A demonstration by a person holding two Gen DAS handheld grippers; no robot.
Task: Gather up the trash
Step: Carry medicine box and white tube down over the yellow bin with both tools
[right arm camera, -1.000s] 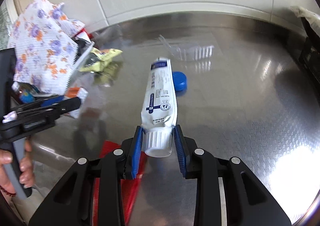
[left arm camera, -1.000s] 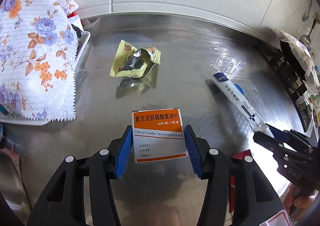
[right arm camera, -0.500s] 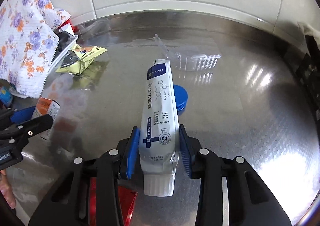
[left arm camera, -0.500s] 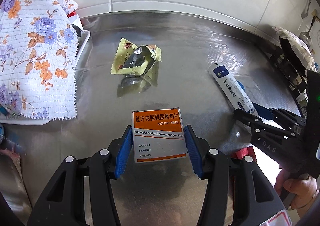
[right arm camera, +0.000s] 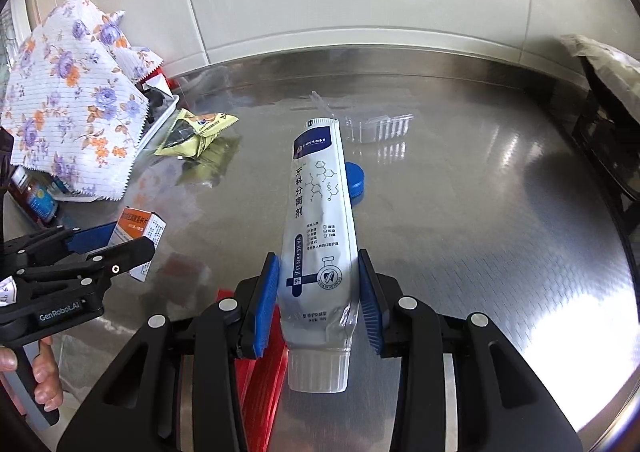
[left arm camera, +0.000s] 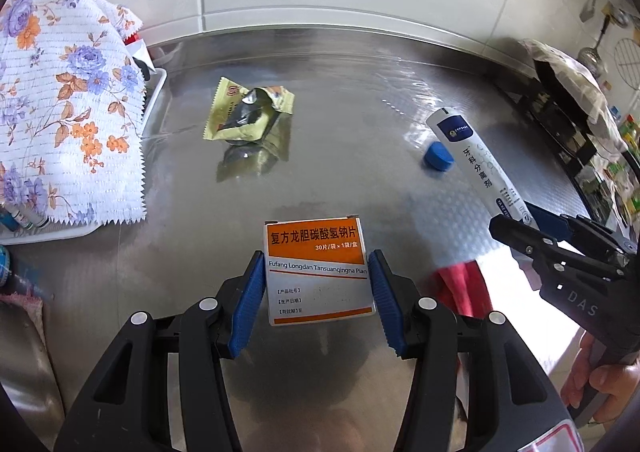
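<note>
The left gripper (left arm camera: 318, 288) points steeply down at the steel counter (left arm camera: 360, 140), its blue pads clamped on the two sides of an orange-and-white medicine box (left arm camera: 318, 272), which is held with its printed face up. The right gripper (right arm camera: 318, 300) tilts down likewise, its pads pressed against the lower body of a white tube (right arm camera: 318, 220); the tube's ribbed cap hangs between the finger bases and its crimped end reaches out toward the counter's back edge. Seen from the left wrist, the right gripper comes in from the counter's right side with the person's hand (left arm camera: 604, 384) wrapped round its handle. A blue cap (right arm camera: 356, 182) lies on the counter just beside the tube. A torn yellow wrapper (left arm camera: 248, 116) lies nearer the back left, close to a white tray (left arm camera: 158, 92) draped with a floral cloth (left arm camera: 68, 92).
</note>
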